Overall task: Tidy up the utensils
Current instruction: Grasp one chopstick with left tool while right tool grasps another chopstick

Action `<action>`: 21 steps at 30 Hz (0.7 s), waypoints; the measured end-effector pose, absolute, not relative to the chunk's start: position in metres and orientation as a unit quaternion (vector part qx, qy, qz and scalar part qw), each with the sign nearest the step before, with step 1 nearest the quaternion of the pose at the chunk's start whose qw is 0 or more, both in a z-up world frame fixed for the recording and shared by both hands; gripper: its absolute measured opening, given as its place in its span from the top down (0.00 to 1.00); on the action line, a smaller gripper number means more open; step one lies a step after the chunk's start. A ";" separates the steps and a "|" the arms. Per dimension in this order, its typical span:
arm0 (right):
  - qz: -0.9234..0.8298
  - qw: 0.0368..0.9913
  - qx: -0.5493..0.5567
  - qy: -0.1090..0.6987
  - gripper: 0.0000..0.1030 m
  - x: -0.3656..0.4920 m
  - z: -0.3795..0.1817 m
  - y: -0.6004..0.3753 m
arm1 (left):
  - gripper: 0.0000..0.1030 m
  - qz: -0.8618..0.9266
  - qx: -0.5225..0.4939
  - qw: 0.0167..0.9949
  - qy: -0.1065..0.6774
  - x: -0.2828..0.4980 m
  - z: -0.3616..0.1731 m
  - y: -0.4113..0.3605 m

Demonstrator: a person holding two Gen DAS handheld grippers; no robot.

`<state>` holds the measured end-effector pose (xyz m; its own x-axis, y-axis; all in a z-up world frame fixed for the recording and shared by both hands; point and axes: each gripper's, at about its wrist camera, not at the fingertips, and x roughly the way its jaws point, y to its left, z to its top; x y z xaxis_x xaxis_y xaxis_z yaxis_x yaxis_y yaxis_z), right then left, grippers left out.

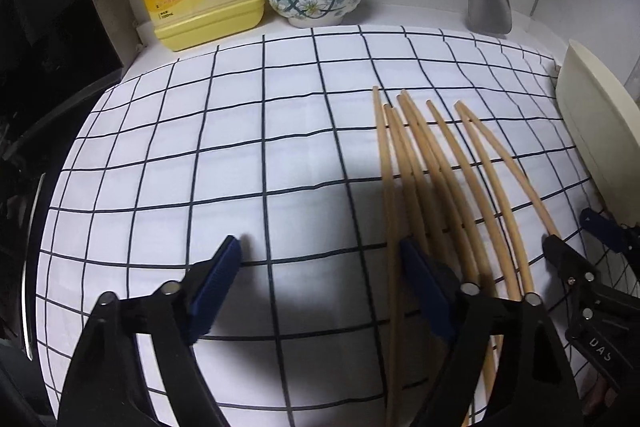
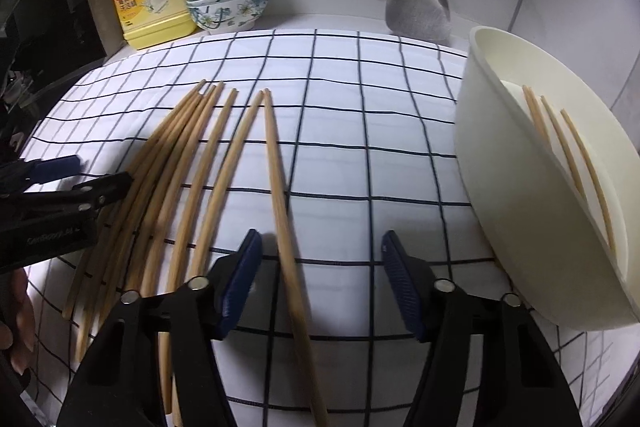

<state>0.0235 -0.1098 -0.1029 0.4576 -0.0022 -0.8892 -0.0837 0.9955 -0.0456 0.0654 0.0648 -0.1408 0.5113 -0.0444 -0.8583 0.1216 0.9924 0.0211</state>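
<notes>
Both my grippers, left gripper (image 1: 320, 259) and right gripper (image 2: 320, 259), gape over the pale wooden chopsticks (image 2: 224, 163) lying mid-counter on the white grid-checked cloth (image 1: 240, 147); nothing gripped.

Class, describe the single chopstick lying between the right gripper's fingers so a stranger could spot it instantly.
Start at the checked cloth, then find the chopstick bundle. The rightmost chopstick runs alone between the open right gripper, untouched, nearest the cream tub.
</notes>
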 end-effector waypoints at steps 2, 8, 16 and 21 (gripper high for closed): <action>0.031 0.853 -0.041 0.519 0.51 0.024 -0.103 -0.108 | 0.36 -0.055 0.039 0.869 0.490 0.065 -0.140 0.062; 0.045 0.853 -0.046 0.518 0.77 0.024 -0.102 -0.100 | 0.76 -0.075 0.044 0.869 0.487 0.062 -0.136 0.055; 0.051 0.852 -0.045 0.519 0.94 0.023 -0.101 -0.093 | 0.93 -0.099 0.052 0.864 0.490 0.057 -0.135 0.058; 0.046 0.855 -0.023 0.516 0.94 0.017 -0.089 -0.093 | 0.93 -0.105 0.048 0.857 0.502 0.048 -0.132 0.067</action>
<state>0.0169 -0.0929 -0.0890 0.4628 0.0547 -0.8848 -0.1028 0.9947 0.0077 0.0484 0.0667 -0.1318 0.4744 -0.1316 -0.8704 0.2276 0.9735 -0.0231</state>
